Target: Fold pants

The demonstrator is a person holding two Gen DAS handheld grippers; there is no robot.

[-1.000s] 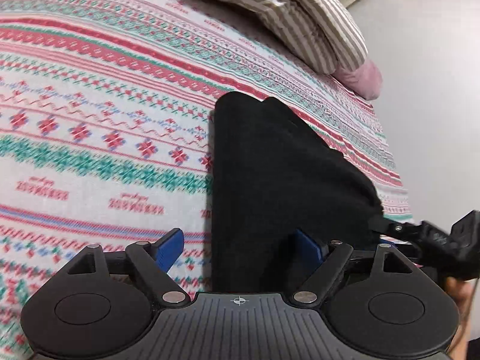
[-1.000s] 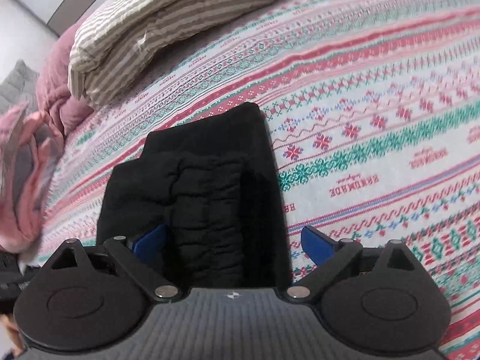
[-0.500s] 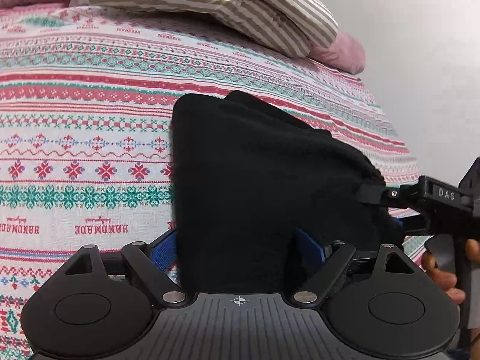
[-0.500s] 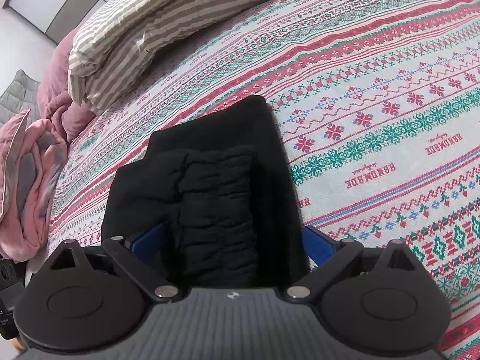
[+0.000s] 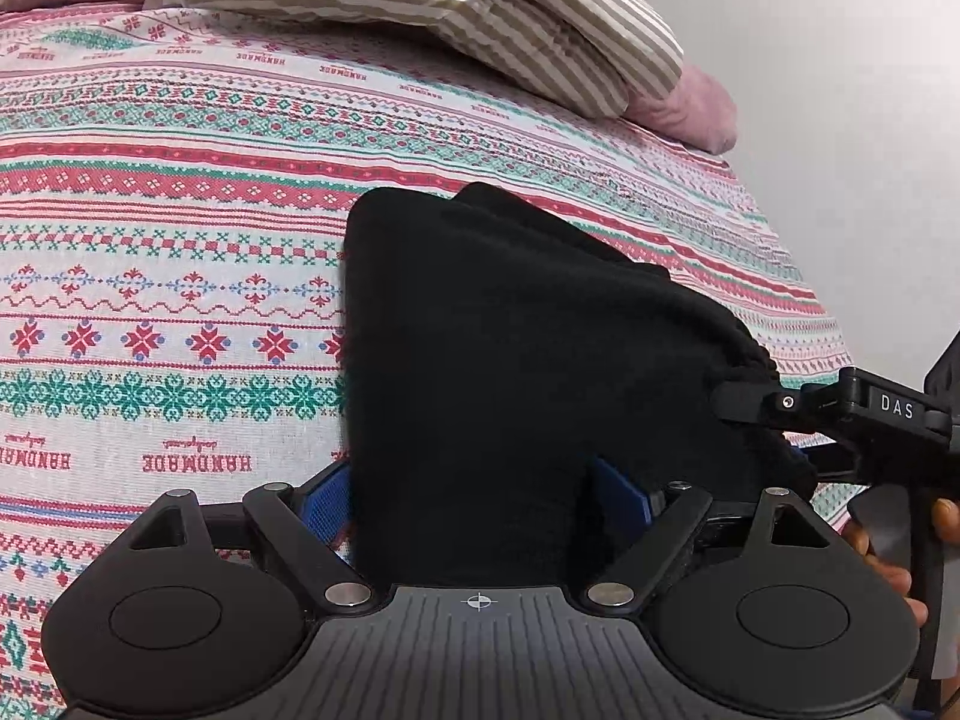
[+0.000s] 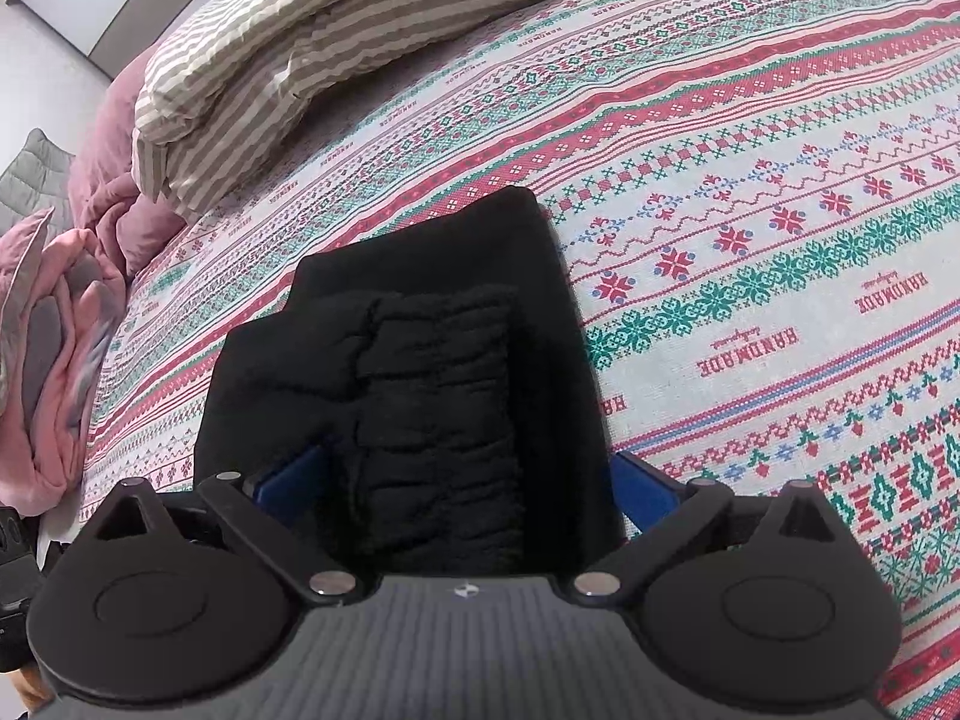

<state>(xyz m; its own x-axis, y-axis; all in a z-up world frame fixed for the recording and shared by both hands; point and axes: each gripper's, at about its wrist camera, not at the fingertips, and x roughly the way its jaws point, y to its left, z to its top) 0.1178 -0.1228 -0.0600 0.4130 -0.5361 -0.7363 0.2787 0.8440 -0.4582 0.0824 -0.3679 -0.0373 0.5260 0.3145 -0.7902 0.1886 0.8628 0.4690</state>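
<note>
The black pants [image 5: 510, 360] lie folded into a compact block on the patterned bedspread [image 5: 150, 300]. My left gripper [image 5: 474, 492] straddles the near edge of the block, its blue pads [image 5: 324, 501] on either side of thick cloth. My right gripper [image 6: 468, 480] straddles the near edge at the gathered waistband of the pants [image 6: 432, 396], blue pads [image 6: 645, 489] wide apart. The right gripper also shows in the left wrist view [image 5: 744, 402], its finger against the pants' right edge.
A striped pillow [image 5: 432, 6] and a pink pillow [image 5: 690, 108] lie at the head of the bed. Pink bedding [image 6: 54, 330] is heaped past the bed's left edge. A white wall [image 5: 840, 120] runs along the right side.
Both grippers have closed in on the near edge of the pants, which now fills more of each view. The left view has swung to the right towards the pillow.
</note>
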